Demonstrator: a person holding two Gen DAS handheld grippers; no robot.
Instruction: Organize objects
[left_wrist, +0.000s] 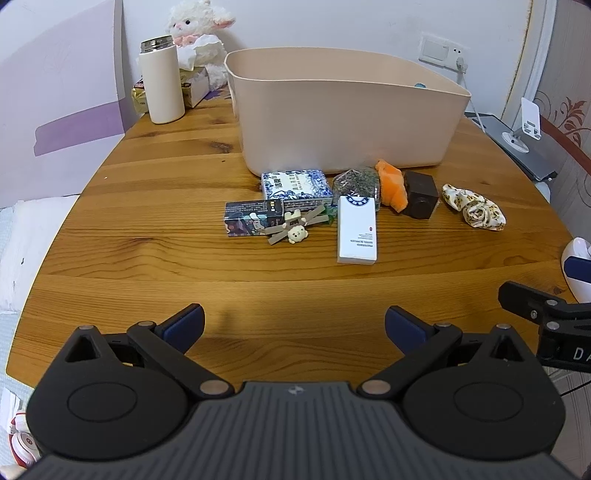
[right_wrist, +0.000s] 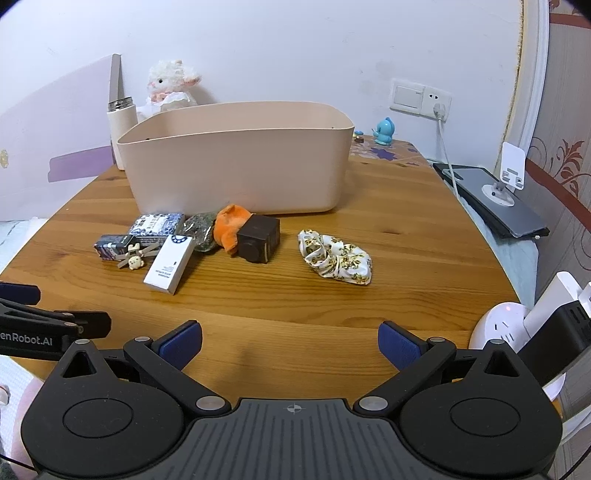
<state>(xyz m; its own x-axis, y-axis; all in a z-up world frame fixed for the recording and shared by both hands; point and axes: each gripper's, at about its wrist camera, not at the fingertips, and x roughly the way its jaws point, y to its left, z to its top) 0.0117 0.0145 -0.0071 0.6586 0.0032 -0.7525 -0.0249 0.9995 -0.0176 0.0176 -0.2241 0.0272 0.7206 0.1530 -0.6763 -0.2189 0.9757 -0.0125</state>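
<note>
Both hand-held grippers spread wide over the near edge of a wooden surface

The left hand-held gripper (left_wrist: 294, 325) and right hand-held gripper (right_wrist: 290, 341) hold nothing, bare wood ahead. Mid-surface (left_wrist: 147, 229) lies a cluster: white box (left_wrist: 357, 232), bear clip (left_wrist: 295, 227), patterned boxes, orange cloth (left_wrist: 392, 186), dark cube (left_wrist: 420, 200); a floral scrunchie (right_wrist: 334, 256) sits apart. Behind stands the beige bin (left_wrist: 343, 110), then the wall.

wooden table (left_wrist: 155, 236) with beige bin (left_wrist: 343, 110), white box (left_wrist: 357, 230), brown cube (left_wrist: 421, 195), floral scrunchie (left_wrist: 476, 211), white flask (left_wrist: 161, 81)
</note>
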